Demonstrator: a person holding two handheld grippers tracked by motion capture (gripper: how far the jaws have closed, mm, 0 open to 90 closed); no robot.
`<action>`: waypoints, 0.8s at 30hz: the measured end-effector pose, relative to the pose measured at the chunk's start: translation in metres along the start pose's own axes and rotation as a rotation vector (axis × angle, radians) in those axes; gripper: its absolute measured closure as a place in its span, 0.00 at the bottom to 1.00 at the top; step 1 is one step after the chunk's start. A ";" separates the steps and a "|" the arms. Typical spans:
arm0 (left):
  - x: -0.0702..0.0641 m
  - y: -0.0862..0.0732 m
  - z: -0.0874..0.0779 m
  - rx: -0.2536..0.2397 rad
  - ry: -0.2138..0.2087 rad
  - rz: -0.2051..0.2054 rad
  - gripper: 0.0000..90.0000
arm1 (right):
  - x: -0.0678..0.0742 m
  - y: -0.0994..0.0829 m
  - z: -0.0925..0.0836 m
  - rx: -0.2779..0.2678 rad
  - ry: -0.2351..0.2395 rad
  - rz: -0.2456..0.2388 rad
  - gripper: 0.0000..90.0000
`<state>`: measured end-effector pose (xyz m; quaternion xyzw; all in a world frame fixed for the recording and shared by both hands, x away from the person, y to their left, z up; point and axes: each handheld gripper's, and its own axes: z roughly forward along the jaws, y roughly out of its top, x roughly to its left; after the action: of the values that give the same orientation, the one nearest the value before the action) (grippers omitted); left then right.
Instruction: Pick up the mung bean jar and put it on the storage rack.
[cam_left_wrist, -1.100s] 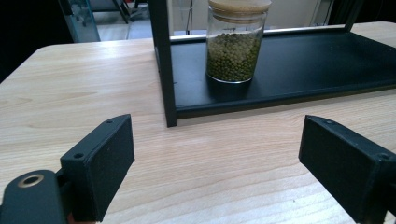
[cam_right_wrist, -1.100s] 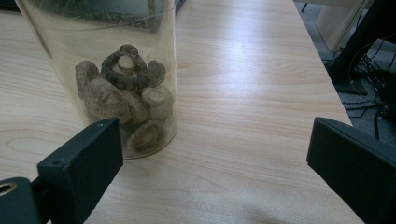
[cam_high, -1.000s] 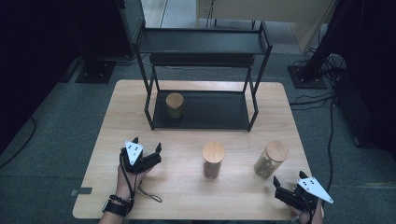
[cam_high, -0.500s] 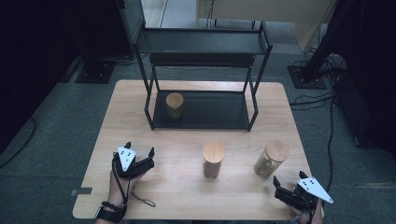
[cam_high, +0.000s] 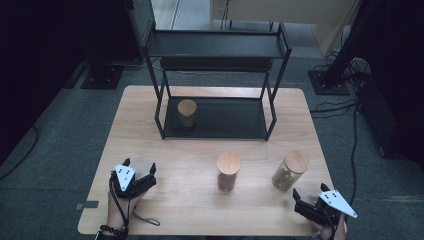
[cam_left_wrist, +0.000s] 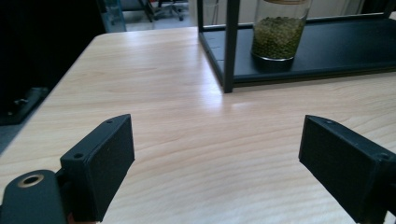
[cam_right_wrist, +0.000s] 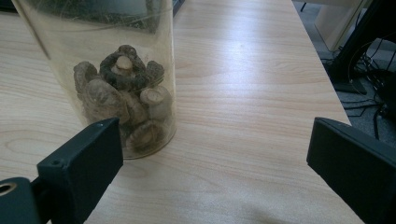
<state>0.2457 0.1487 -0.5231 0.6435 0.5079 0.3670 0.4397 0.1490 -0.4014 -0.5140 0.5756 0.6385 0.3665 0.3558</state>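
Three wooden-lidded glass jars are here. One with green beans (cam_high: 187, 113) (cam_left_wrist: 279, 30) stands on the bottom shelf of a black rack (cam_high: 220, 118). A second jar (cam_high: 228, 171) stands mid-table. A third, holding dried mushrooms (cam_high: 290, 170) (cam_right_wrist: 122, 79), stands to its right. My left gripper (cam_high: 139, 167) (cam_left_wrist: 215, 168) hovers open near the table's front left, with bare wood between its jaws. My right gripper (cam_high: 310, 192) (cam_right_wrist: 215, 172) rests open at the front right, just short of the mushroom jar, which stands ahead of its left jaw.
The two-tier black rack takes up the back middle of the wooden table (cam_high: 150, 140). Cables (cam_high: 350, 75) and stand bases lie on the dark carpet around the table. The table's right edge runs close to my right gripper.
My left gripper has drawn back toward the front left edge of the table, staying open. The right gripper and all jars have kept still.
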 end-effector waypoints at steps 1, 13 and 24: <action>0.001 -0.001 -0.003 0.001 0.001 0.003 0.12 | 0.000 0.000 0.000 0.000 0.000 0.001 0.04; 0.025 -0.010 -0.026 0.017 0.038 -0.021 0.12 | 0.000 0.000 0.000 0.003 -0.002 0.000 0.04; 0.038 -0.014 -0.036 0.032 0.022 -0.036 0.12 | 0.002 -0.001 -0.001 -0.002 -0.012 -0.007 0.03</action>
<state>0.2164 0.1940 -0.5228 0.6372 0.5300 0.3579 0.4301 0.1480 -0.3999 -0.5143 0.5754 0.6379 0.3624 0.3615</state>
